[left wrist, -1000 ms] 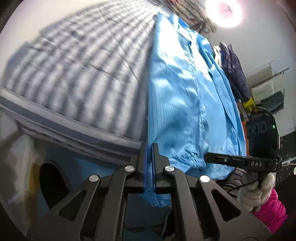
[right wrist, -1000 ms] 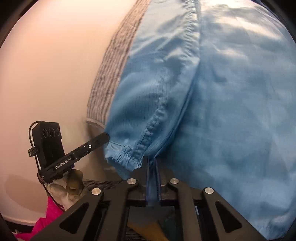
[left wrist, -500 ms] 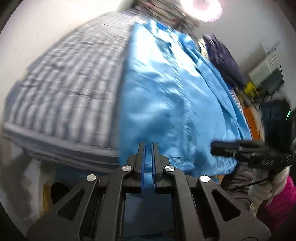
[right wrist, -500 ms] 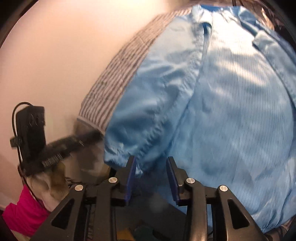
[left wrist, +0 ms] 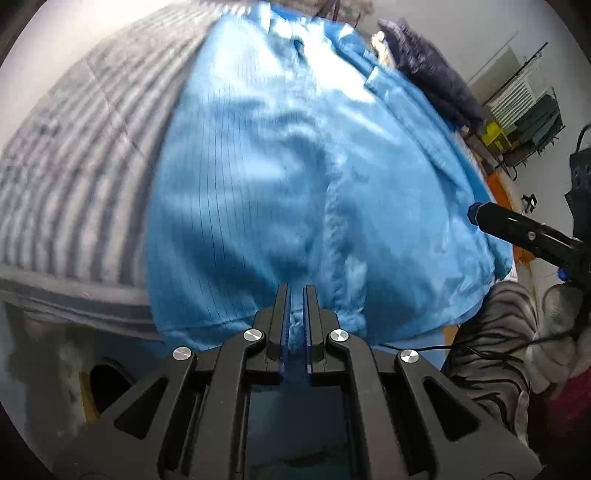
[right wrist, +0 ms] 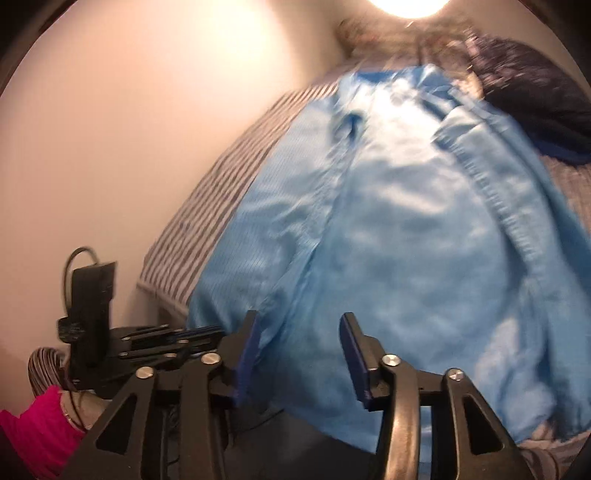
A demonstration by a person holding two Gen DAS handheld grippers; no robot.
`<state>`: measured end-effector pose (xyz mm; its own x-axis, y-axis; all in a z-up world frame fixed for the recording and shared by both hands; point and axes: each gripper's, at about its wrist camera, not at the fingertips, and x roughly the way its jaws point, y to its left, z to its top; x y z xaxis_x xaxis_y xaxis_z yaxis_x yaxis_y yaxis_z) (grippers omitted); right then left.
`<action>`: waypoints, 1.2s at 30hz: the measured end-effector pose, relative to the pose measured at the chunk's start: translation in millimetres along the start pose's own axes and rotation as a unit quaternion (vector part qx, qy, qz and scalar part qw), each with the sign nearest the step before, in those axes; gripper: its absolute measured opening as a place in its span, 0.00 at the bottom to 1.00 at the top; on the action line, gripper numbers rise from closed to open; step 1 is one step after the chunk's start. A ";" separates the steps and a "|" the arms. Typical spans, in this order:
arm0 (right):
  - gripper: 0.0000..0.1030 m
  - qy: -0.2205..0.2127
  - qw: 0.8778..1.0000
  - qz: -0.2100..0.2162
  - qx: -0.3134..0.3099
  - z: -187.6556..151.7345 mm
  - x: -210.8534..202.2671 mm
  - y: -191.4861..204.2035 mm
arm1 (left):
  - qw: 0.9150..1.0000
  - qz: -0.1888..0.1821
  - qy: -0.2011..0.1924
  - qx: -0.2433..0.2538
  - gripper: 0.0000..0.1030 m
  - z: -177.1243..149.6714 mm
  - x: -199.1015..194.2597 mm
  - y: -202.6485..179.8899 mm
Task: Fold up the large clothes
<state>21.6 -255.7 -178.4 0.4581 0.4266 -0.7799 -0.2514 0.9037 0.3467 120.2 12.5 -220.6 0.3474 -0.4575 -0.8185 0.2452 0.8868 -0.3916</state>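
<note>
A large light-blue garment (left wrist: 295, 177) lies spread on a bed with a grey striped cover (left wrist: 85, 147); it also fills the right wrist view (right wrist: 399, 229). My left gripper (left wrist: 297, 295) is shut on the garment's near hem, with blue cloth pinched between its pads. My right gripper (right wrist: 299, 332) is open and empty just above the near edge of the garment. It shows at the right edge of the left wrist view (left wrist: 480, 216), beside the garment. The left gripper shows in the right wrist view (right wrist: 199, 332).
A dark navy garment (right wrist: 524, 77) lies at the far end of the bed, also in the left wrist view (left wrist: 428, 62). A pale wall (right wrist: 129, 129) runs along the bed's left side. A bright lamp (right wrist: 406, 5) shines overhead. Shelving (left wrist: 524, 107) stands at the right.
My right gripper has opened and let go of the blue garment's edge, then drawn back. The left gripper stays shut on the hem and has swung so the garment lies flatter.
</note>
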 end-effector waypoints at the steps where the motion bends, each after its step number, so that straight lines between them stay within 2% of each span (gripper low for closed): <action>1: 0.51 -0.009 1.000 -0.009 0.004 0.3 -8.1 -7.0 | 1.000 0.000 -0.010 0.007 0.04 3.0 -6.6 -5.0; 2: 0.51 -0.014 1.000 -0.015 0.008 2.3 -10.3 -13.0 | 1.000 -0.001 -0.020 0.014 0.11 3.8 -15.5 -9.8; 3: 0.51 -0.017 1.000 -0.022 0.012 2.6 -16.8 -20.1 | 0.999 -0.002 -0.027 0.018 0.23 5.3 -21.5 -12.8; 5: 0.51 -0.023 0.999 -0.039 0.019 2.6 -28.8 -34.8 | 0.999 -0.008 -0.045 0.027 0.36 12.7 -32.8 -23.9; 8: 0.53 -0.021 0.997 -0.067 0.035 2.5 -42.1 -57.4 | 0.998 -0.014 -0.055 0.038 0.37 24.0 -43.7 -39.0; 11: 0.60 -0.022 0.994 -0.090 0.058 -0.4 -56.5 -81.1 | 0.997 -0.039 -0.054 0.030 0.50 41.6 -47.2 -53.3; 17: 0.66 -0.052 0.981 -0.148 0.118 -14.4 -98.0 -139.1 | 0.996 -0.071 -0.032 0.037 0.50 76.7 -43.5 -90.0; 20: 0.71 -0.060 0.971 -0.165 0.165 -26.1 -113.9 -171.7 | 0.996 -0.088 -0.017 0.030 0.54 89.5 -40.3 -103.6; 22: 0.73 -0.062 0.960 -0.176 0.209 -35.3 -120.9 -198.2 | 0.995 -0.090 -0.015 0.045 0.55 98.5 -37.4 -115.5; 26: 0.73 -0.056 0.941 -0.148 0.301 -50.0 -119.4 -251.6 | 0.994 -0.079 -0.027 0.072 0.55 107.9 -26.0 -131.5; 29: 0.73 -0.053 0.934 -0.115 0.334 -54.3 -108.6 -271.6 | 0.994 -0.086 -0.018 0.063 0.55 108.4 -11.1 -130.0; 32: 0.66 -0.030 0.940 -0.104 0.324 -47.7 -89.0 -276.1 | 0.994 -0.089 0.001 0.058 0.55 103.4 6.9 -123.2; 33: 0.53 -0.022 0.943 -0.100 0.315 -44.6 -82.5 -274.6 | 0.995 -0.085 0.004 0.060 0.55 102.4 10.7 -122.2; 34: 0.32 -0.015 0.946 -0.095 0.310 -41.2 -76.2 -273.6 | 0.995 -0.081 0.007 0.061 0.55 102.0 14.7 -120.8; 36: 0.15 -0.012 0.950 -0.081 0.302 -37.8 -71.4 -267.0 | 0.995 -0.079 0.007 0.060 0.55 102.5 17.3 -119.8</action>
<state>23.8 -528.8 -234.9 0.4697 0.2752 -0.8388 0.3558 0.8106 0.4651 189.6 -108.3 -144.7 0.2832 -0.5892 -0.7567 0.4019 0.7893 -0.4642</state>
